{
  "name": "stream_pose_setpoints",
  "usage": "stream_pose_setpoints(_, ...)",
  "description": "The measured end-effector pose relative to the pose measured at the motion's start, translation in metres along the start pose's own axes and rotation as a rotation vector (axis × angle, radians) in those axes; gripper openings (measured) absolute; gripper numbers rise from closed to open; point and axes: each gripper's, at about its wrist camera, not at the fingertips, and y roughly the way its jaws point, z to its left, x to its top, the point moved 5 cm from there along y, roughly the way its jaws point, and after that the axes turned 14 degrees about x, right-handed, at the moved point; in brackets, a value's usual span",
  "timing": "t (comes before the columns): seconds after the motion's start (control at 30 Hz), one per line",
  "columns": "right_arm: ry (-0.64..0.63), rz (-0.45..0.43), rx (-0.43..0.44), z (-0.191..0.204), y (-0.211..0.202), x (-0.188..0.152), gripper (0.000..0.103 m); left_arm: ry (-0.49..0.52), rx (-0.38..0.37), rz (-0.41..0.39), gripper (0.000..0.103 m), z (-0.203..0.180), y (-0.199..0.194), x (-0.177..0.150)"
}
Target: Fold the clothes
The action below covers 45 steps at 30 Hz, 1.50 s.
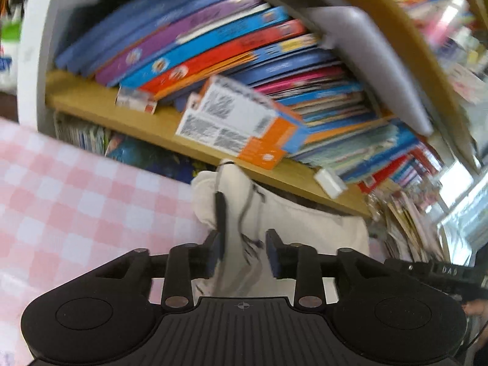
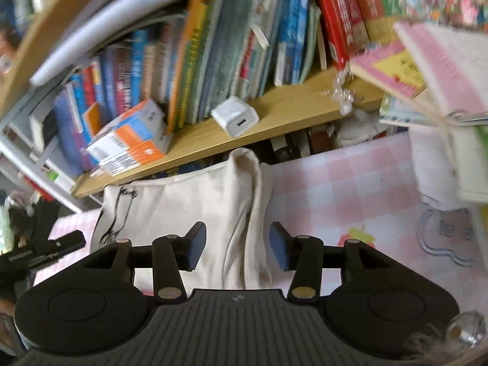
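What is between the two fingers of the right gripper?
In the right wrist view, the cream garment lies between the fingers of the right gripper, its folded edge running up the gap. The fingers stand apart on either side of it.

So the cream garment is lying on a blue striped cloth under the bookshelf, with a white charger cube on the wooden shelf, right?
Not quite: the cloth is pink-and-white checked, not blue striped, as the right wrist view shows. The cream garment and white charger cube on the wooden shelf are as you said.
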Motion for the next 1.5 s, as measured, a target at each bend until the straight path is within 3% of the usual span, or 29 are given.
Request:
stream_pose_setpoints(0.13, -0.062, -0.006, -0.003, 0.020, -0.031, -0.025, 0.049, 0.026, -0.003, -0.007, 0.051, -0.020, -0.032, -0.026)
stream_pose_setpoints(0.53, -0.053, 0.017, 0.024, 0.045, -0.085, -0.103, 0.052, 0.054, 0.104, 0.028, 0.052, -0.051, -0.097, -0.108)
stream_pose_setpoints(0.8, -0.175, 0.063, -0.044, 0.071, -0.104, -0.161, 0.052, 0.087, 0.129, -0.004, 0.061, -0.056, -0.138, -0.144)
stream_pose_setpoints(1.03, -0.223, 0.001, -0.129, 0.084, -0.124, -0.185, 0.056, 0.141, 0.139, -0.024, 0.067, -0.060, -0.147, -0.156)
stream_pose_setpoints(1.17, -0.287, -0.046, -0.222, 0.090, -0.129, -0.198, 0.073, 0.182, 0.170, -0.065, 0.068, -0.063, -0.153, -0.163)
stream_pose_setpoints(1.27, -0.295, -0.075, -0.281, 0.089, -0.128, -0.206, 0.076, 0.218, 0.196, -0.070, 0.069, -0.064, -0.151, -0.167)
stream_pose_setpoints(1.43, -0.289, -0.104, -0.299, 0.092, -0.128, -0.211, 0.086, 0.237, 0.262, -0.159, 0.088, -0.062, -0.157, -0.169)
stream_pose_setpoints(1.5, -0.301, -0.115, -0.305, 0.095, -0.128, -0.212, 0.089, 0.243, 0.261, -0.159, 0.090, -0.062, -0.158, -0.170)
